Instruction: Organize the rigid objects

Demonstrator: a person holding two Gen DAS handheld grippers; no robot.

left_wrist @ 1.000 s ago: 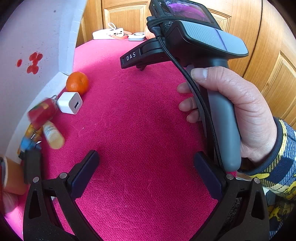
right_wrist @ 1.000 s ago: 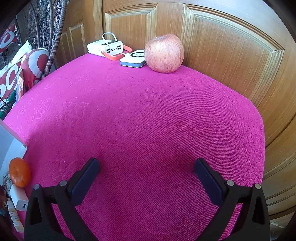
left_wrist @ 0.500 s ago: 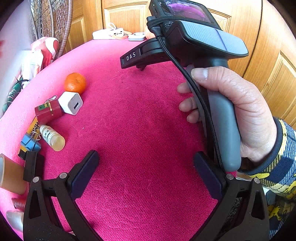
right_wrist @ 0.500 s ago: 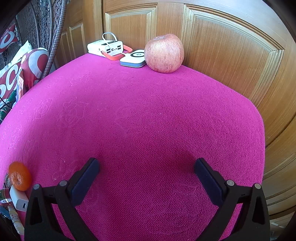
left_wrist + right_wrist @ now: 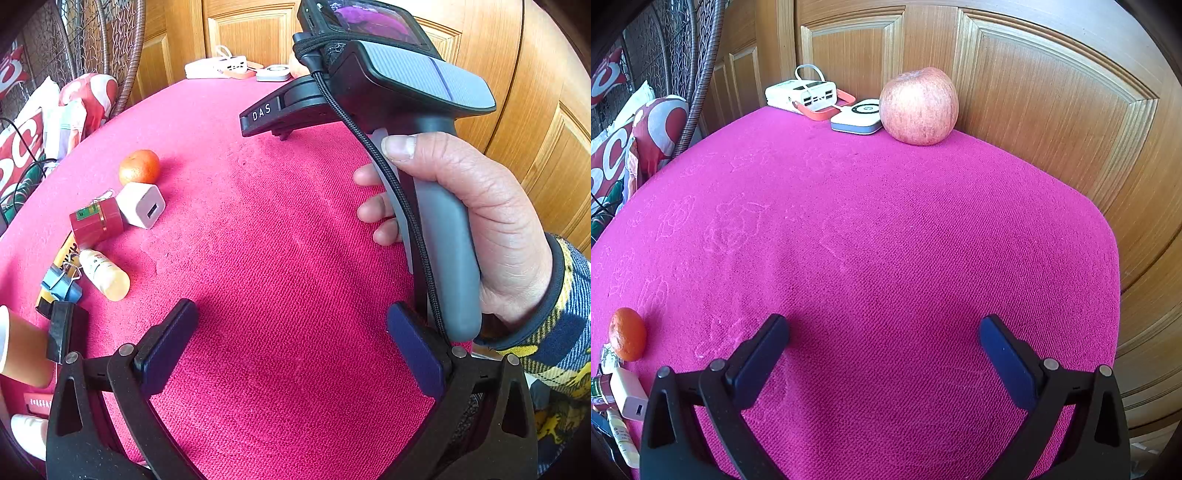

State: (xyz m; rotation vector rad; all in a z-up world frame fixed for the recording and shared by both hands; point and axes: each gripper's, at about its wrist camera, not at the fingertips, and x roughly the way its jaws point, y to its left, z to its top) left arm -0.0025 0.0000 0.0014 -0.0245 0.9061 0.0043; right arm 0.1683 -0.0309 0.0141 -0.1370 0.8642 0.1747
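Both grippers [image 5: 288, 347] [image 5: 882, 350] gape empty over bare pink cloth [image 5: 886, 229], clutter [image 5: 99, 236] edging left.

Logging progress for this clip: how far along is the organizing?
Barely started. Done: nothing visibly sorted. In hand: nothing; the left gripper and right gripper hover with jaws open and empty. Left: the orange tangerine, white charger cube, red cylindrical tin and small pale bottle lie clustered on the pink cloth.
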